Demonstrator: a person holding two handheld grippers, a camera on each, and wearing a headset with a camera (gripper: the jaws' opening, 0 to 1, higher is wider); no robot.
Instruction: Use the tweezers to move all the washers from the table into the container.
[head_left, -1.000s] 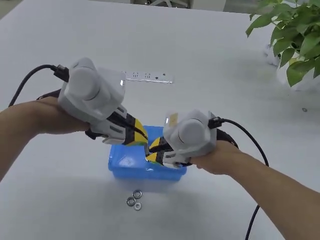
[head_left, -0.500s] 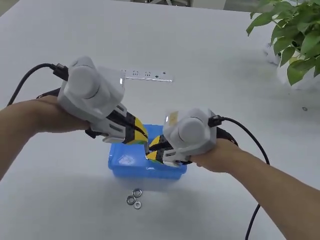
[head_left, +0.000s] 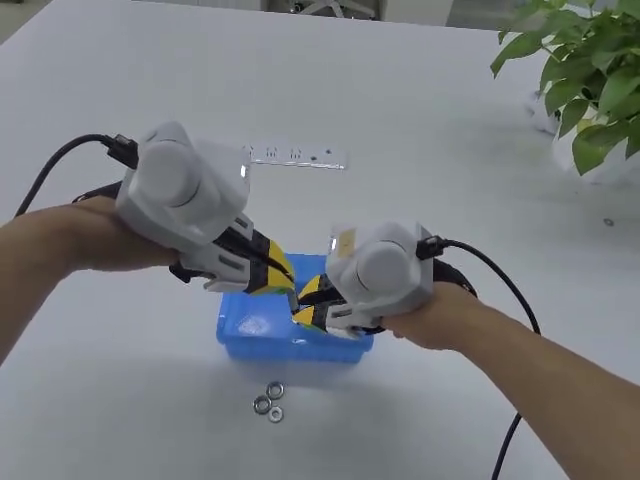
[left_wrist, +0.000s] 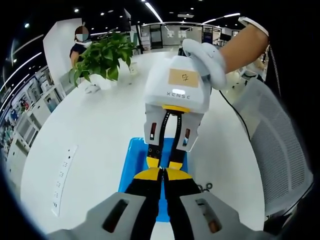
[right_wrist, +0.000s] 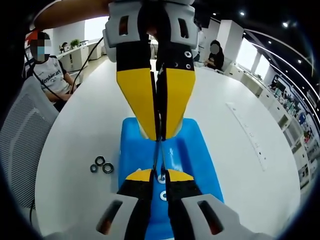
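Observation:
A blue container (head_left: 250, 325) sits on the white table, with both grippers meeting tip to tip above it. My left gripper (head_left: 275, 275) is shut on the thin tweezers (right_wrist: 158, 155), which run down from its yellow jaws (right_wrist: 159, 136). My right gripper (right_wrist: 160, 175) closes on the tweezers' lower end, facing the left gripper (left_wrist: 162, 172). Two washers (right_wrist: 163, 186) lie inside the container (right_wrist: 200, 160), one right at the tweezers' tip; I cannot tell if it is held. Three washers (head_left: 268, 400) lie on the table in front of the container.
A white power strip (head_left: 295, 155) lies on the table beyond the container. A potted plant (head_left: 590, 70) stands at the far right corner. A mesh chair (left_wrist: 280, 145) is beside the table, and the grippers' black cables trail off behind both hands.

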